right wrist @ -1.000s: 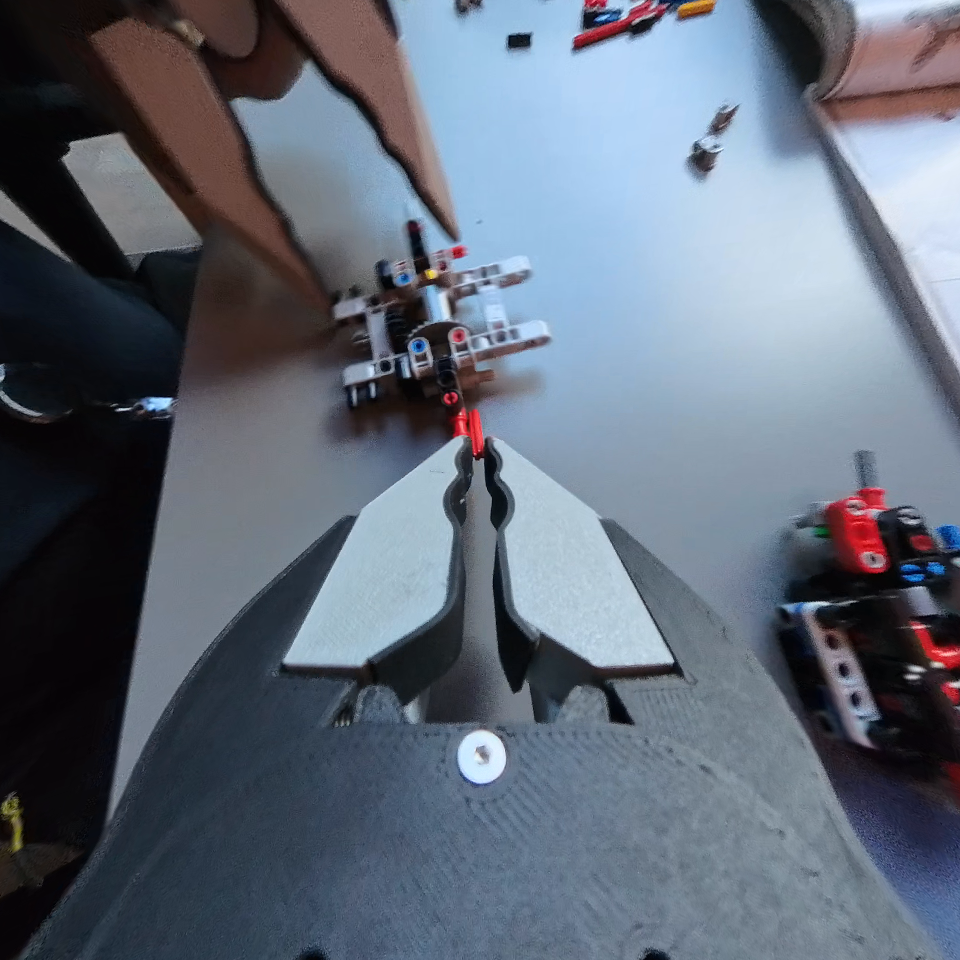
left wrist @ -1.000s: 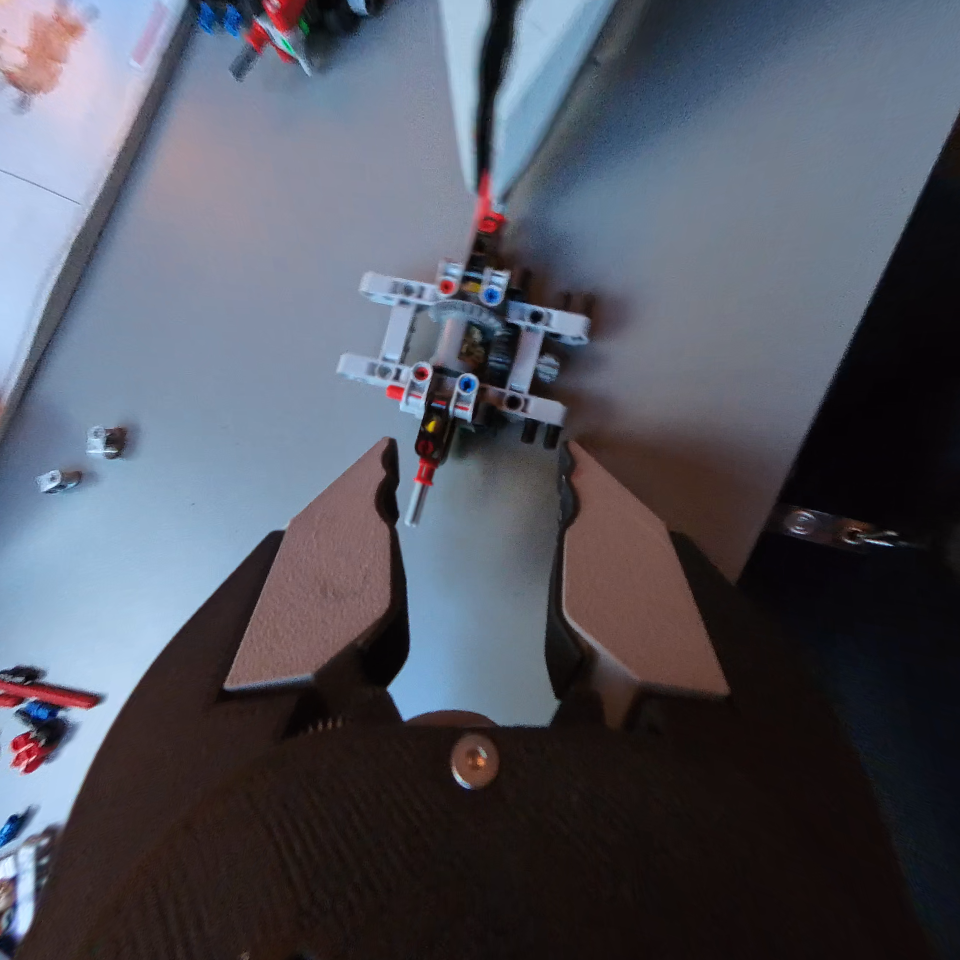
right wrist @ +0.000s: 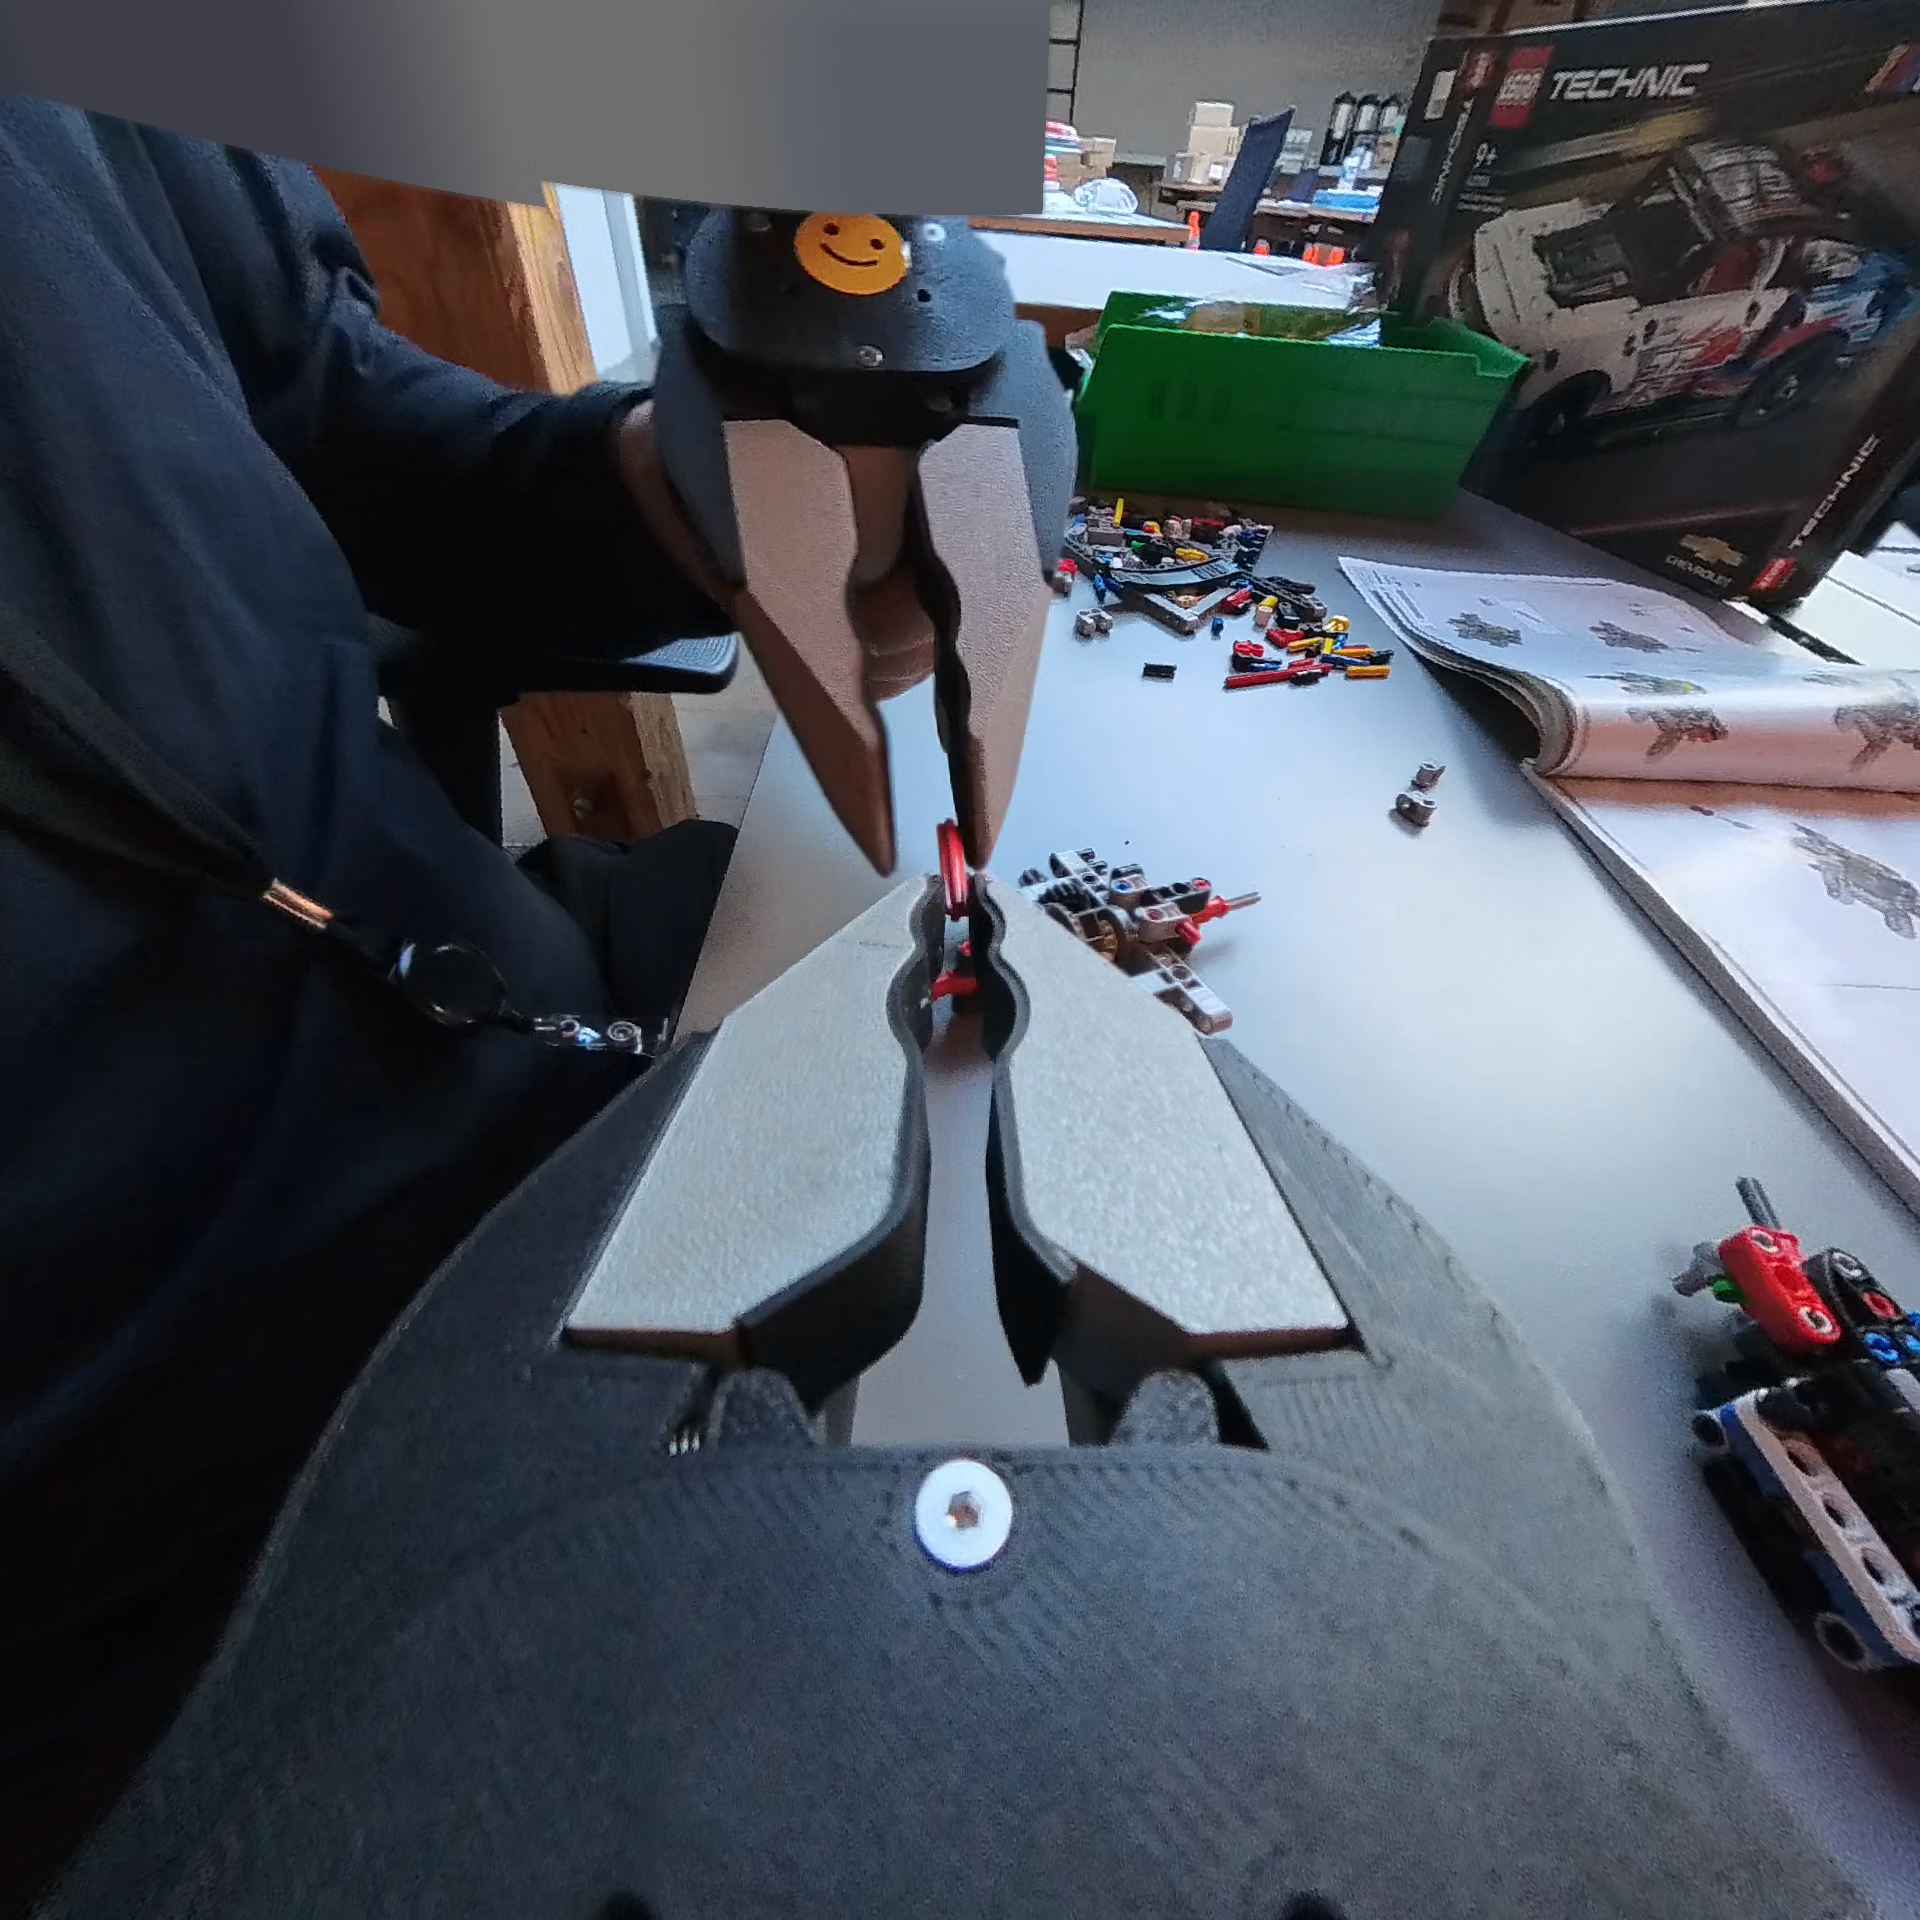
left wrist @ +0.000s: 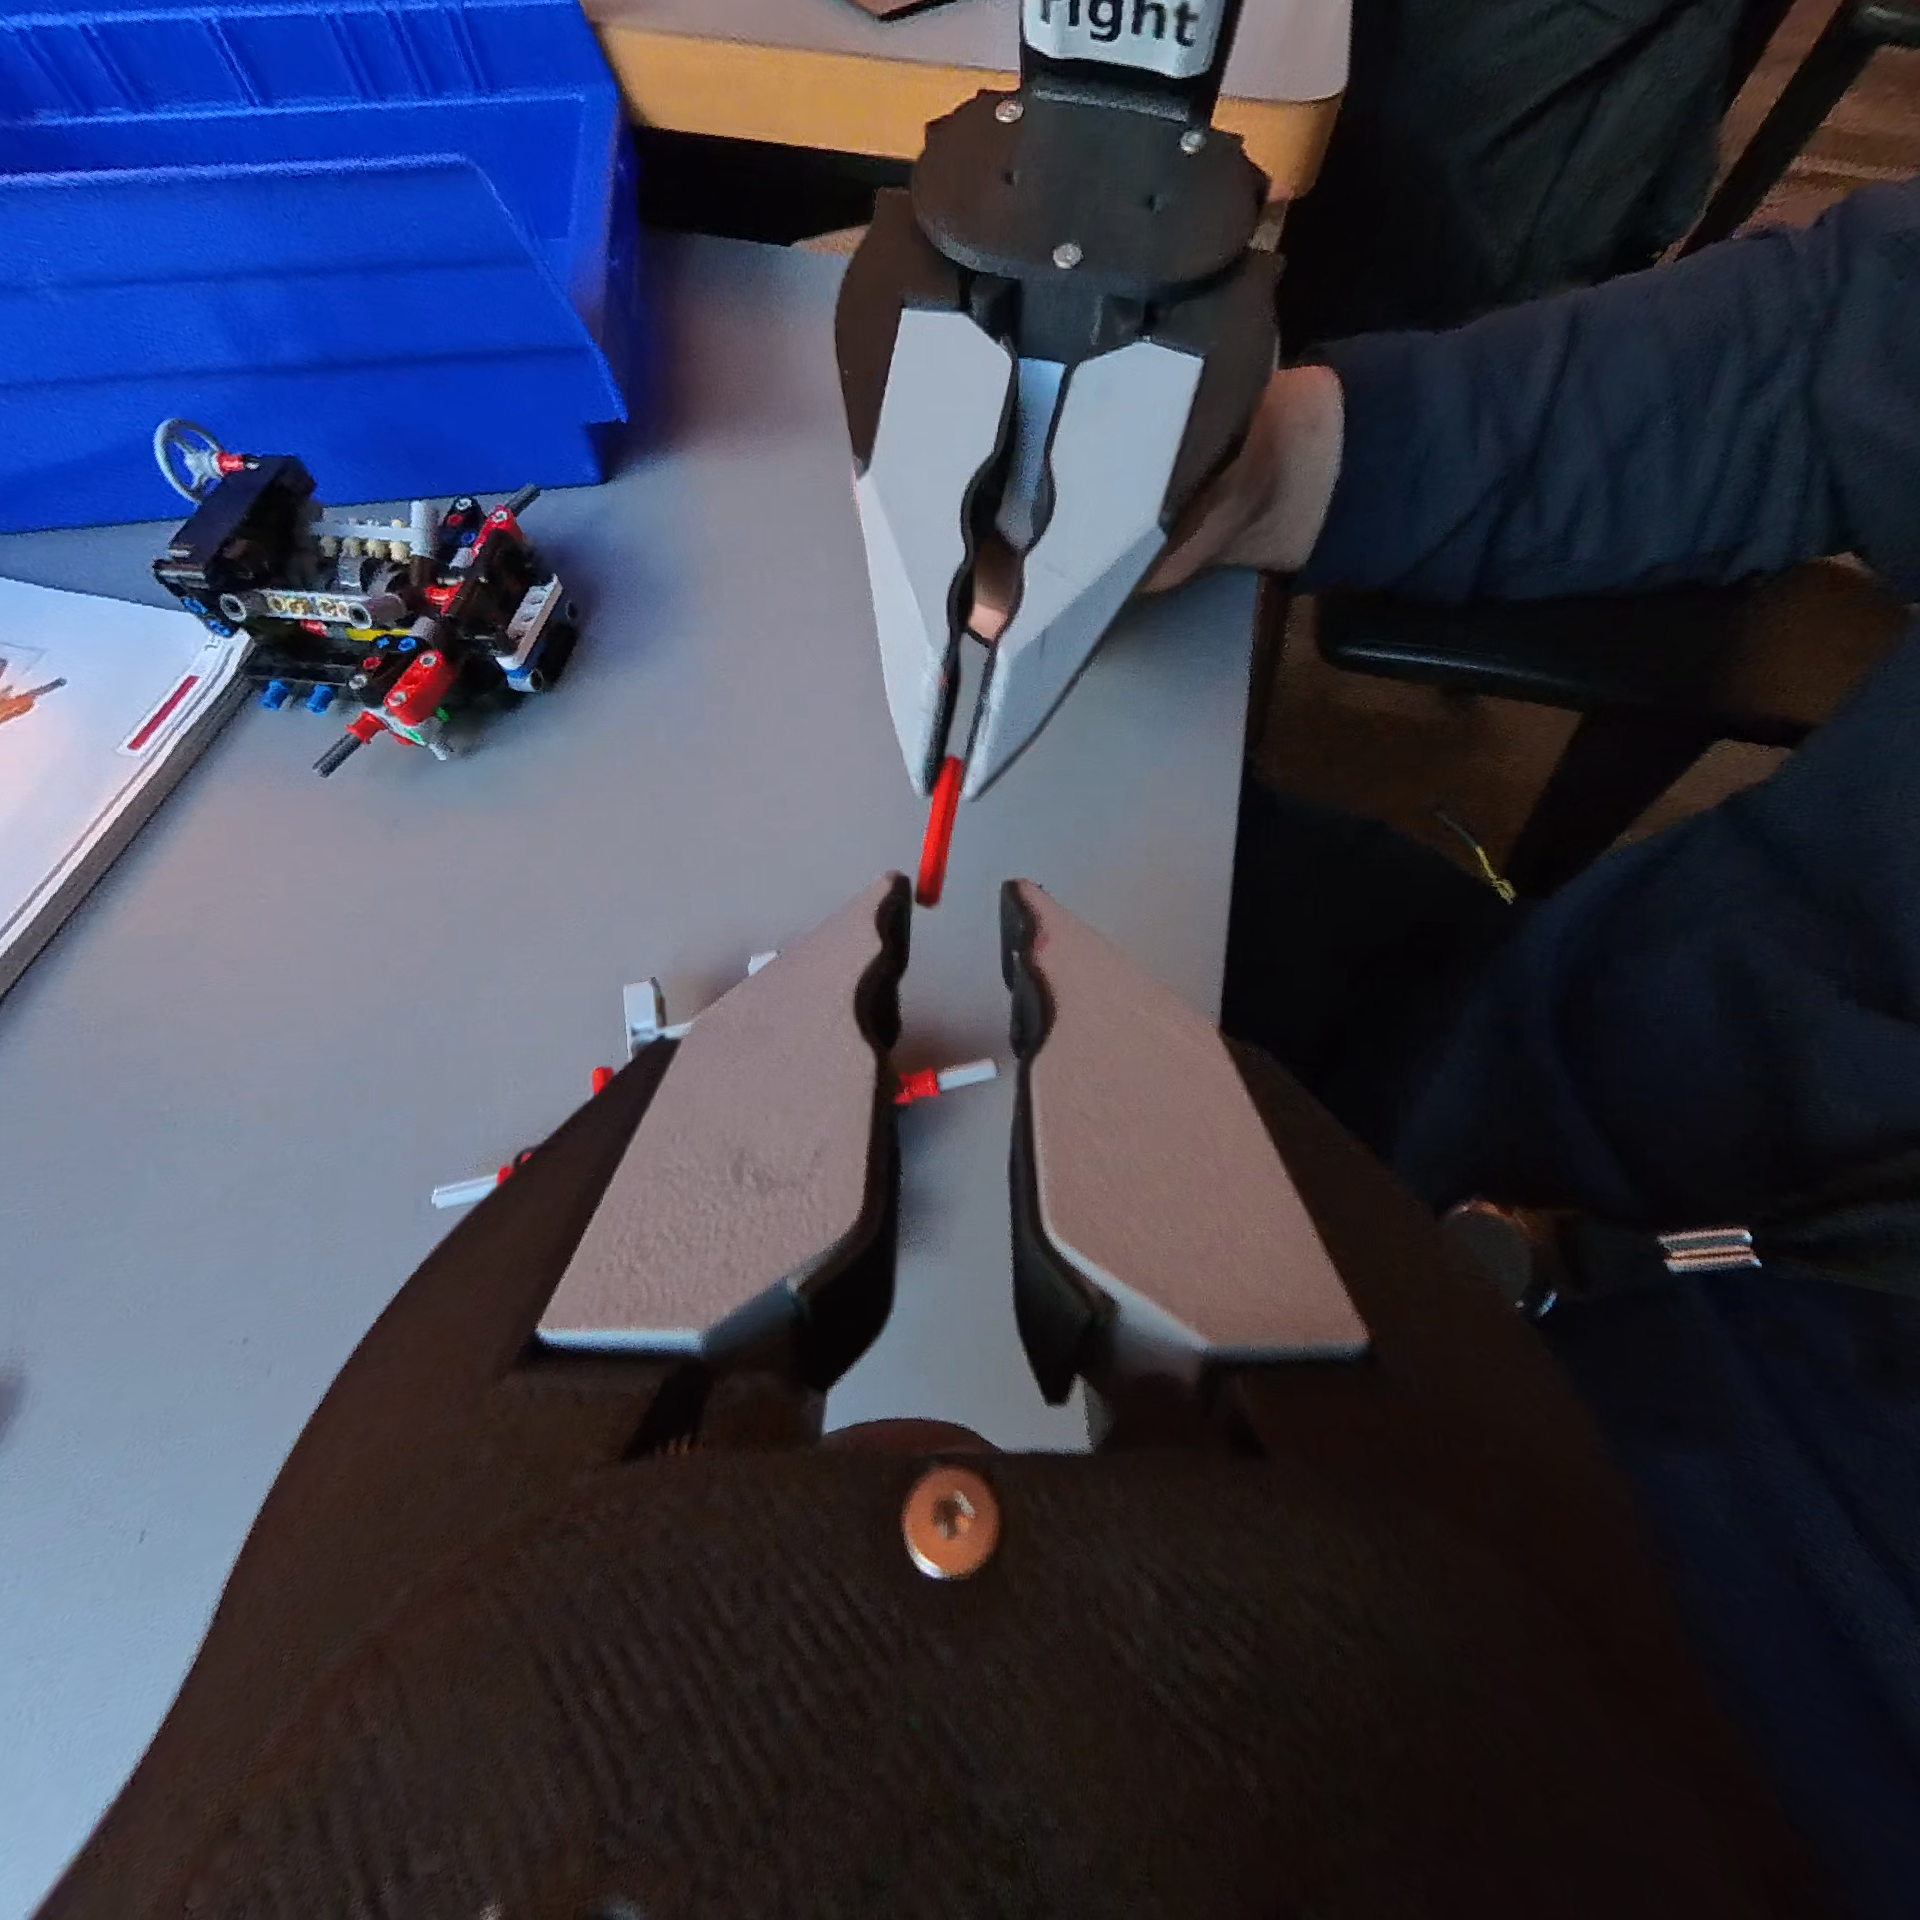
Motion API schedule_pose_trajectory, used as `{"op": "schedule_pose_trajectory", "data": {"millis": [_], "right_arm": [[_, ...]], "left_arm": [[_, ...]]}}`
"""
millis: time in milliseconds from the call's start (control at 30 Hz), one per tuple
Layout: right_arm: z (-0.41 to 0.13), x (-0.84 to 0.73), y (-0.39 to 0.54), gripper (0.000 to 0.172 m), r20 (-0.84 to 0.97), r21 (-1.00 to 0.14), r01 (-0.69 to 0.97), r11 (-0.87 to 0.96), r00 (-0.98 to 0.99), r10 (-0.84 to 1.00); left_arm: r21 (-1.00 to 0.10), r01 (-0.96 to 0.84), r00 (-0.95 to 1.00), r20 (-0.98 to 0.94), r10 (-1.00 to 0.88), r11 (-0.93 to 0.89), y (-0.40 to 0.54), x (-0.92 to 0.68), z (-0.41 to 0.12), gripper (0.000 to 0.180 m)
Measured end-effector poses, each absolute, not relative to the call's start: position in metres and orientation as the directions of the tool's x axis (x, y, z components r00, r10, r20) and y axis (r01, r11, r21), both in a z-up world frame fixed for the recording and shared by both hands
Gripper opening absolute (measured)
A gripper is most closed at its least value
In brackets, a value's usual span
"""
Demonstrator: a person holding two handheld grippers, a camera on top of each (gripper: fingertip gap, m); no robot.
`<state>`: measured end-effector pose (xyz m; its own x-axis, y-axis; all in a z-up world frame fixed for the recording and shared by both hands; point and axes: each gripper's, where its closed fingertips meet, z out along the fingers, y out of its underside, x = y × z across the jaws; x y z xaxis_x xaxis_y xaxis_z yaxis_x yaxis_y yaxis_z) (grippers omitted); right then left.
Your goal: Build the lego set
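Red ring (right wrist: 951, 864): pinched at the tips of my right gripper (right wrist: 954, 896), both pads pressed on it, its free end sticking out toward my left gripper (left wrist: 954, 894); in the left wrist view the same ring (left wrist: 938, 831) hangs edge-on from the grey right fingers (left wrist: 925, 582), its lower end just beside my left gripper's left fingertip (left wrist: 891, 904).

Left gripper: brown fingers, jaws narrow but parted, a clear gap between the pads; the ring lies against one pad only, so nothing is gripped.

Both grippers are held above the grey table (left wrist: 727, 810), tips nearly meeting.

Below them on the table: small grey frame (right wrist: 1143, 925) with black gears, red and blue pins and a red-tipped axle; partly hidden under my left fingers in the left wrist view.

Also on the table: larger black, red and blue build (left wrist: 364, 613) near the blue bin (left wrist: 312, 260); open booklet (right wrist: 1662, 675); two loose grey connectors (right wrist: 1418, 795); scatter of coloured pieces (right wrist: 1288, 644) before the green bin (right wrist: 1288, 436); printed set box (right wrist: 1683, 291) behind.

A dark sleeve (left wrist: 1621, 405) leads to the hand on my right gripper.
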<state>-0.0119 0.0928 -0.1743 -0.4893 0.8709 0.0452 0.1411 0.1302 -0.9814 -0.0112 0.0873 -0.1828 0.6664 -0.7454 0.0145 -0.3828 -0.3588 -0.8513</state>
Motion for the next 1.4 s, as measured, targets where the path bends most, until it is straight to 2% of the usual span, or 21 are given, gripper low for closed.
{"op": "schedule_pose_trajectory", "data": {"millis": [100, 333, 533, 633, 833, 1033, 1100, 1300, 1400], "right_arm": [[-0.175, -0.011, 0.09, 0.001, 0.076, -0.979, 0.13, 0.159, -0.494, 0.866], [-0.178, -0.012, 0.087, 0.001, 0.102, -0.973, 0.129, 0.192, -0.505, 0.857], [-0.197, -0.016, 0.09, 0.001, 0.174, -0.916, 0.244, 0.318, -0.473, 0.864], [-0.201, -0.018, 0.091, 0.002, 0.243, -0.878, 0.272, 0.395, -0.458, 0.855], [-0.209, -0.021, 0.09, 0.001, 0.357, -0.801, 0.305, 0.515, -0.447, 0.82], [-0.21, -0.02, 0.085, 0.001, 0.342, -0.793, 0.317, 0.519, -0.473, 0.812], [-0.213, -0.02, 0.09, 0.001, 0.337, -0.781, 0.342, 0.522, -0.474, 0.814], [-0.226, -0.025, 0.114, 0.001, 0.315, -0.736, 0.4, 0.547, -0.513, 0.799], [-0.23, -0.033, 0.119, 0.001, 0.288, -0.723, 0.4, 0.562, -0.565, 0.773]], "left_arm": [[-0.855, -0.38, 0.656, 0.019, -0.754, -0.352, 0.091, -0.009, -0.185, 0.003], [-0.86, -0.389, 0.635, 0.009, -0.772, -0.33, 0.087, -0.008, -0.186, 0.002], [-0.761, -0.592, 0.61, -0.208, -0.765, -0.266, 0.089, -0.015, -0.202, 0.002], [-0.722, -0.643, 0.591, -0.253, -0.766, -0.258, 0.09, -0.018, -0.206, 0.002], [-0.691, -0.674, 0.573, -0.264, -0.776, -0.262, 0.089, -0.019, -0.212, 0.002], [-0.718, -0.636, 0.583, -0.209, -0.785, -0.281, 0.084, -0.019, -0.213, 0.002], [-0.718, -0.6, 0.64, -0.165, -0.751, -0.354, 0.084, -0.034, -0.215, 0.032], [-0.694, -0.521, 0.751, -0.098, -0.652, -0.496, 0.069, -0.078, -0.231, 0.029], [-0.665, -0.559, 0.76, -0.17, -0.628, -0.496, 0.074, -0.084, -0.244, 0.03]]}}
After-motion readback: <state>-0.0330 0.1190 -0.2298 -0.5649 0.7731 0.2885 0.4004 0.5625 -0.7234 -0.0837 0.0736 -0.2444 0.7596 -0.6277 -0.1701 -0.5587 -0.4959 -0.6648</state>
